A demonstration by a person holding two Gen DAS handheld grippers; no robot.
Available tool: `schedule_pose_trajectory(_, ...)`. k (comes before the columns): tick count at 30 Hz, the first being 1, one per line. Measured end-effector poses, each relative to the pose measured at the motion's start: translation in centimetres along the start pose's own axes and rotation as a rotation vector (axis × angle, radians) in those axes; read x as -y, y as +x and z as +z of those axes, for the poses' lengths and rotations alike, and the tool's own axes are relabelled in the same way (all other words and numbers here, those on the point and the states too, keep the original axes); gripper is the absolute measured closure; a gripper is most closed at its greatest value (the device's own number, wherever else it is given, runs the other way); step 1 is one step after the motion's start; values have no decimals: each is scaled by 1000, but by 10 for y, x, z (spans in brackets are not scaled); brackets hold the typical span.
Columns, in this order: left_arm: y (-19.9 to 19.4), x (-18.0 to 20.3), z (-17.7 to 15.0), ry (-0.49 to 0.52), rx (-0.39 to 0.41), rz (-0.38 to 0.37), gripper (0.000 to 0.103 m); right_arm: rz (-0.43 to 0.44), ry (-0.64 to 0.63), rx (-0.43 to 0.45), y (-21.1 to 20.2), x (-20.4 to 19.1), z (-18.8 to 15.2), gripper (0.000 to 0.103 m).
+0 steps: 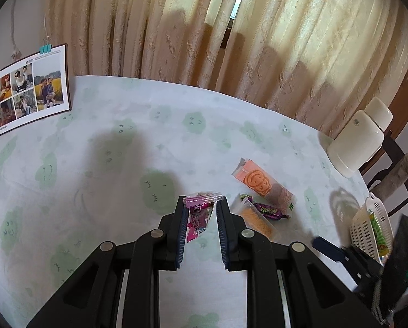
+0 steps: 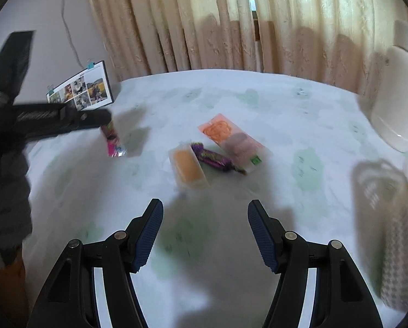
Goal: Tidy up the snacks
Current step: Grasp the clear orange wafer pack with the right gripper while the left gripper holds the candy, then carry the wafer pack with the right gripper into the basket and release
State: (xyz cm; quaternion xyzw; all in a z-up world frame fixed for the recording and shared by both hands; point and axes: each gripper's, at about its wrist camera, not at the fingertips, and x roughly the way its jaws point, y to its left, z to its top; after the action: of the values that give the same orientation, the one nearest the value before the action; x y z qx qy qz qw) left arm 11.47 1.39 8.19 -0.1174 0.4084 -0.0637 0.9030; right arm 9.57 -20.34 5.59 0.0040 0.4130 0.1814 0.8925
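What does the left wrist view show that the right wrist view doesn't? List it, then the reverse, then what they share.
Left wrist only: the serrated top of the pink snack packet pinched in the shut left gripper, and the purple candy's lettering.

Right wrist only: the open, empty right gripper, and the packet dangling clear of the tablecloth.

Both: orange smiley packet, orange bar, white basket, photo calendar, curtain.

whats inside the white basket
The white basket holds at least one snack packet with green and yellow print. The basket's wall and the right gripper cover the rest, so a count isn't possible.
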Motion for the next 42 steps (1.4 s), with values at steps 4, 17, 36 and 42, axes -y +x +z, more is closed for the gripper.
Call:
schedule_pose_trajectory(4, -6, 1, 1, 0, 11, -15, 85, 5, -12, -25, 26, -8, 16, 38)
schedule_pose_trajectory(17, -14, 3, 1, 1, 20, -35, 85, -59, -75, -107, 81, -29, 35, 62)
schedule_pose_trajectory(36, -18, 14, -2, 29, 27, -51, 85, 12, 42, 31, 22, -16, 24, 72)
schedule_pose_trajectory(42, -21, 20, -4, 41, 33, -60, 85, 0, 83, 103, -7, -6, 26, 72)
